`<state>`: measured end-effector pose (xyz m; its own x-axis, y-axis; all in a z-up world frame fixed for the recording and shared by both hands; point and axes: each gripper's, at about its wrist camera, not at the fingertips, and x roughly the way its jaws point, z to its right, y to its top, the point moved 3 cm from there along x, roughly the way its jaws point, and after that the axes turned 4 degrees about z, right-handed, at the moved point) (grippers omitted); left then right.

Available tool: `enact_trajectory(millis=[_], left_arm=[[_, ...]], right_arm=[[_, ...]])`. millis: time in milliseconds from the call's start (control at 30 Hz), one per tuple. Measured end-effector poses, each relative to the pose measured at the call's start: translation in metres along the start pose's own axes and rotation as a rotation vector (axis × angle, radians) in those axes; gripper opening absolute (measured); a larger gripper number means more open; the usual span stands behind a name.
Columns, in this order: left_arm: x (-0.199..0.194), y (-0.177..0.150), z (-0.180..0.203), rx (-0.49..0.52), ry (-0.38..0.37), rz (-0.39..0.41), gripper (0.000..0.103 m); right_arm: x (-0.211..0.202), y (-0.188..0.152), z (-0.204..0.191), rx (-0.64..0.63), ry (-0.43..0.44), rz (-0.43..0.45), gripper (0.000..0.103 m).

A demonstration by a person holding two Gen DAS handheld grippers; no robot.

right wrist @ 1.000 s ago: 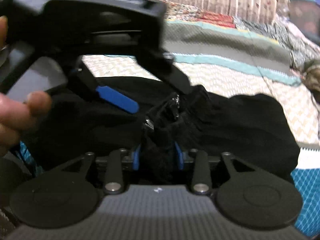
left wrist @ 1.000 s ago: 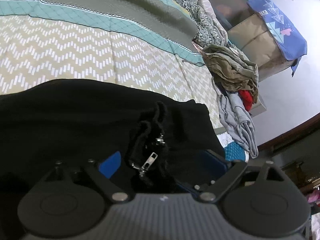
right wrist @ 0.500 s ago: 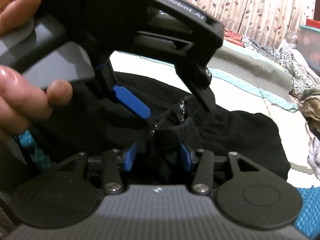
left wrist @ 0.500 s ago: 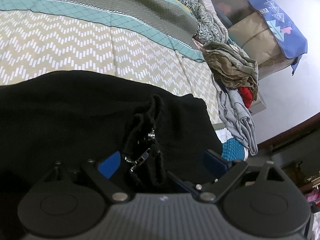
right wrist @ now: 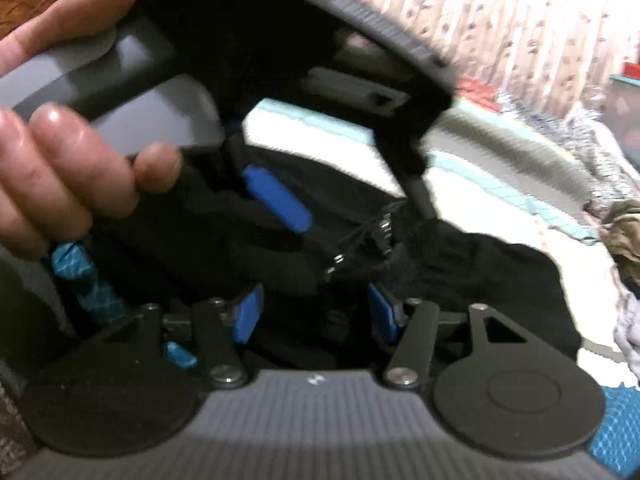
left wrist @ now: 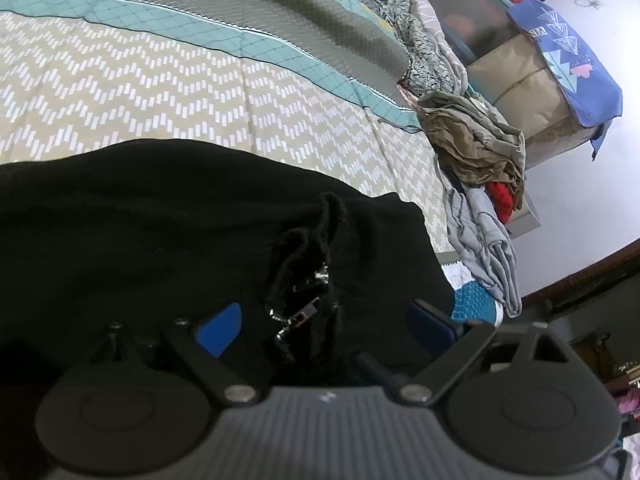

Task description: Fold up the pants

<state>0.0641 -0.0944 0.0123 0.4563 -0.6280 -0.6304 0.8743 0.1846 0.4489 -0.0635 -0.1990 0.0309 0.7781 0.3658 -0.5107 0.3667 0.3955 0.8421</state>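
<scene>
Black pants [left wrist: 152, 220] lie bunched on the bed, their zipper and waistband [left wrist: 308, 304] nearest me. My left gripper [left wrist: 324, 326] is open, its blue pads wide apart on either side of the waistband fabric. In the right wrist view the pants [right wrist: 500, 280] spread to the right. My right gripper [right wrist: 316, 312] has its jaws parted, with the black waistband fabric lying between the blue pads. The left gripper's body [right wrist: 280, 92] and the hand holding it fill the upper left of that view, its blue pad [right wrist: 276, 198] over the cloth.
The bed has a chevron-patterned cover [left wrist: 160, 92] with a teal and grey band beyond. A heap of olive, grey and red clothes [left wrist: 476, 168] sits at the bed's right edge. A box under a blue cloth [left wrist: 560, 60] stands behind. Curtains [right wrist: 500, 20] hang at the far side.
My right gripper's jaws have opened wider around the waistband. The left gripper stays open and has shifted slightly; its body looms closer in the blurred right wrist view.
</scene>
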Motion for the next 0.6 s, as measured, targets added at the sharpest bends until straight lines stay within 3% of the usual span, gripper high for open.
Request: enact_trajectory(millis=[100,167,233,333,467,600], left_arm=[[-0.002,0.0,-0.002,0.002,0.004,0.004,0.093],[-0.002,0.0,-0.002,-0.002,0.008,0.006,0.093],[-0.003,-0.001,-0.003,-0.003,0.012,0.006,0.093],[-0.005,-0.001,-0.005,-0.001,0.027,0.008,0.093],[-0.016,0.004,-0.01,-0.004,0.036,0.039,0.092],[-0.021,0.009,-0.016,-0.017,0.055,0.053,0.092]], right_arm=[[-0.002,0.003,0.003,0.019,0.007,0.011,0.06],[0.008,-0.003,-0.001,0.03,0.074,-0.075,0.066],[0.019,-0.014,-0.013,-0.042,0.105,-0.163,0.071],[0.011,-0.01,-0.017,-0.095,0.077,-0.129,0.072],[-0.011,-0.013,0.004,0.032,0.081,-0.113,0.072],[-0.025,-0.025,0.042,0.256,0.101,-0.095,0.071]])
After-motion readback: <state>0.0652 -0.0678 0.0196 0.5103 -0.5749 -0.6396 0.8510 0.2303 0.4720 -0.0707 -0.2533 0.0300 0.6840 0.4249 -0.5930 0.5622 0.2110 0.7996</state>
